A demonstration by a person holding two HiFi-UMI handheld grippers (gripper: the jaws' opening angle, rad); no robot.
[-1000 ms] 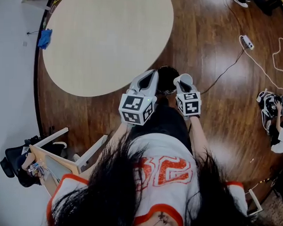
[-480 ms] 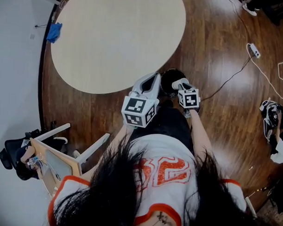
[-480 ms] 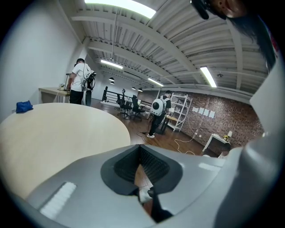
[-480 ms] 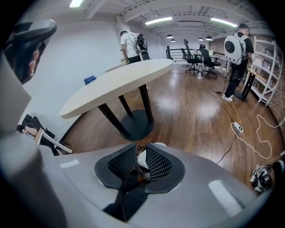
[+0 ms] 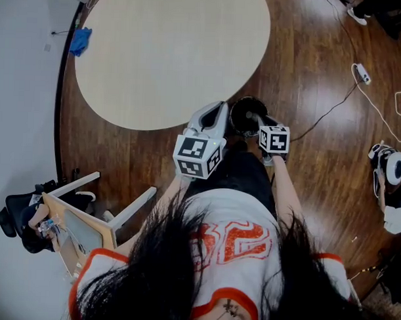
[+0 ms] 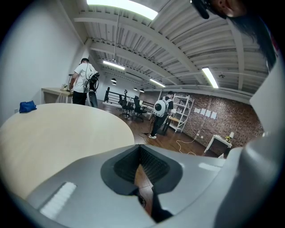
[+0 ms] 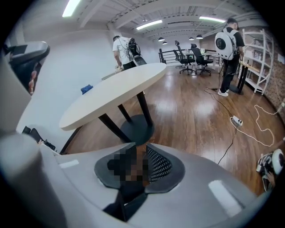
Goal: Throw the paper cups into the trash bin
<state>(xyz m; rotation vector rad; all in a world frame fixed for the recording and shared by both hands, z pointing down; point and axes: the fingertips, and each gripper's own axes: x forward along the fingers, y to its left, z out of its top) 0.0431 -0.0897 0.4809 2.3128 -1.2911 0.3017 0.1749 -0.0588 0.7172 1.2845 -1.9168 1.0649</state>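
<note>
The one trash bin, round and dark, stands on the wooden floor just off the near edge of the round table. Its inside is black, and whether paper cups lie in it cannot be told.

The right gripper hangs over the bin's right side, tilted steeply down. Its jaws stand apart and have just been opening. A blurred patch covers most of the gap in the right gripper view, and only floor shows above the patch. The left gripper is just beside the bin's left rim. Its tips meet, with nothing between them, in the left gripper view.

The tabletop is pale and carries one thing, a blue cloth at its far left edge. From the right gripper view the table shows dark slanted legs on a single round base.

On the floor to the right lie one power strip and a white cable. Two people stand in the background: one at a counter beyond the table, the other near the metal shelves.
</note>
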